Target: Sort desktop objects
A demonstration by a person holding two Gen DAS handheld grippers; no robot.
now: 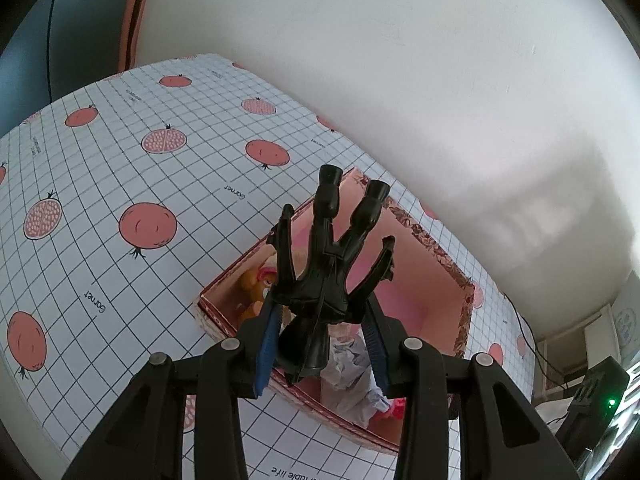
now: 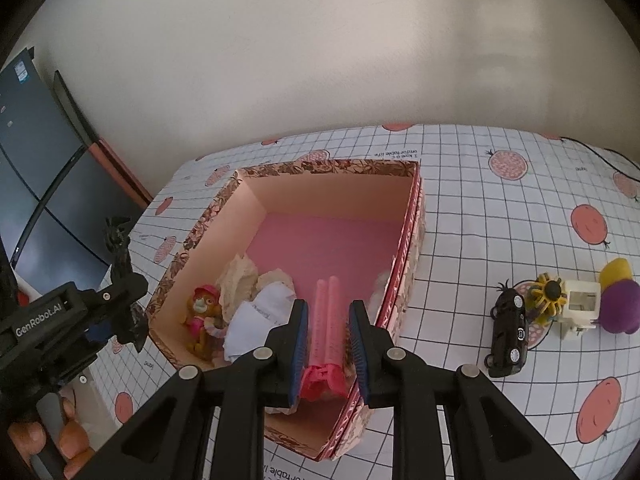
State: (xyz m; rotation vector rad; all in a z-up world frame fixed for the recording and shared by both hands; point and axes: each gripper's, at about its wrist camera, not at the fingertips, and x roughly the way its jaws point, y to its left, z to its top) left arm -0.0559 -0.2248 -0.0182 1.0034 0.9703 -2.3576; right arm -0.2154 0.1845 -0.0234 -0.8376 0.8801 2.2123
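An open patterned box [image 2: 328, 168] with a pink floor stands on the pomegranate-print tablecloth [image 2: 480, 208]. My right gripper [image 2: 328, 306] hangs over the box's near right corner, shut on a pink twin-tube item [image 2: 326, 320] with a frilled end. My left gripper [image 1: 320, 308] is shut on a black toy figure [image 1: 328, 256], held legs up over the box [image 1: 440, 256]. In the right wrist view the left gripper [image 2: 120, 304] stands just outside the box's left wall. Inside the box lie an orange pup figure [image 2: 204, 312], crumpled paper [image 2: 240, 276] and a white cloth [image 2: 256, 316].
On the cloth right of the box stand a black toy car [image 2: 508, 332], a yellow-and-black flower toy [image 2: 546, 292], a small white block [image 2: 580, 308] and a purple-and-yellow plush [image 2: 620, 300]. A dark monitor [image 2: 40, 184] rises at the left. A white wall backs the table.
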